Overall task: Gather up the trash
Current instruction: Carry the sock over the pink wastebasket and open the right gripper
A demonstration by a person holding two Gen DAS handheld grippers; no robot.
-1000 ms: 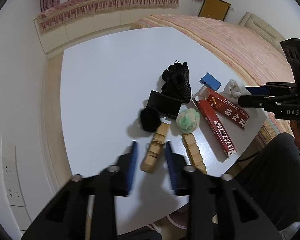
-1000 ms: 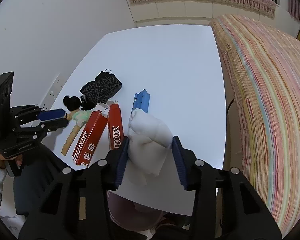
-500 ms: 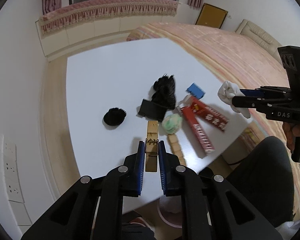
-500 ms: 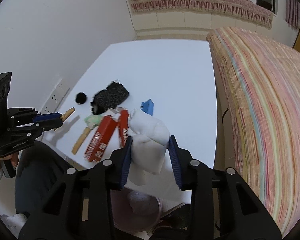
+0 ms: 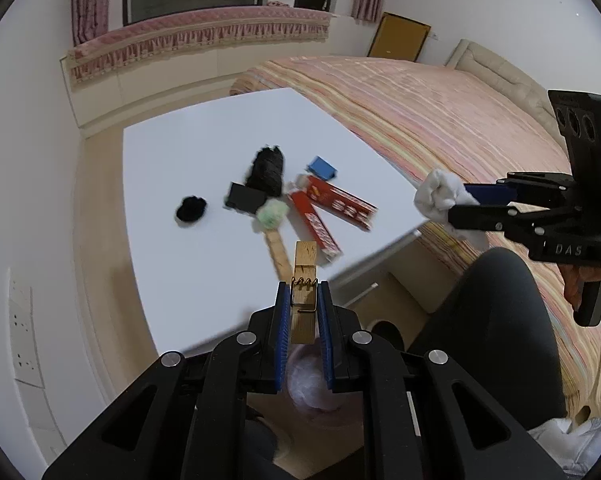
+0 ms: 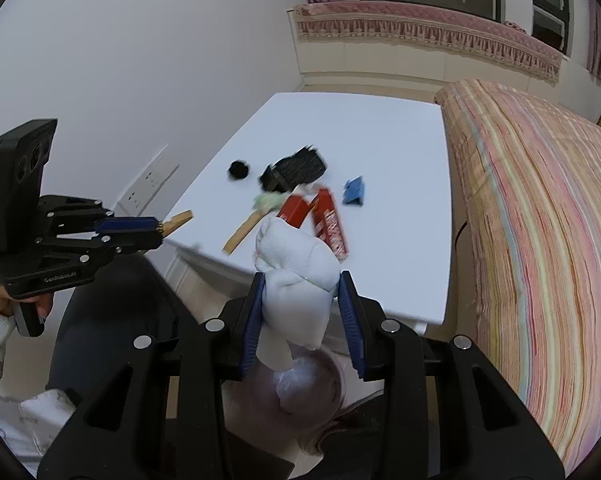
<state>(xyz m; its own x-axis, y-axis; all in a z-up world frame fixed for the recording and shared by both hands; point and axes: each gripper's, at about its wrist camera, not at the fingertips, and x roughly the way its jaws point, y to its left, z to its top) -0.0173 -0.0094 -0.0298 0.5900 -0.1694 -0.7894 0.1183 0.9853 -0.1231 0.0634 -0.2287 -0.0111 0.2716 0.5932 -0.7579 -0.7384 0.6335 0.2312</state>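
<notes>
My left gripper point(image 5: 303, 312) is shut on a wooden clothespin point(image 5: 305, 280), held past the table's near edge above a pink bin point(image 5: 312, 384) lined with a clear bag. My right gripper point(image 6: 302, 312) is shut on a crumpled white tissue point(image 6: 296, 276), held above the same bin point(image 6: 312, 384). The left gripper also shows in the right wrist view point(image 6: 156, 230), and the right gripper in the left wrist view point(image 5: 456, 204). A second wooden clothespin point(image 5: 278, 254), a green fluffy ball point(image 5: 272, 214) and two red boxes point(image 5: 332, 212) lie on the white table point(image 5: 188, 152).
On the table also lie a black pompom point(image 5: 191, 208), a black box point(image 5: 244, 199), a black mesh pouch point(image 5: 266, 166) and a blue box point(image 5: 321, 167). A striped bed point(image 5: 440, 120) stands along the table's right side. A person's dark trouser leg point(image 5: 488, 320) is beside the bin.
My left gripper closed on the clothespin, lifted it off the table and drew it back over the bin. My right gripper pulled back with the tissue to above the bin.
</notes>
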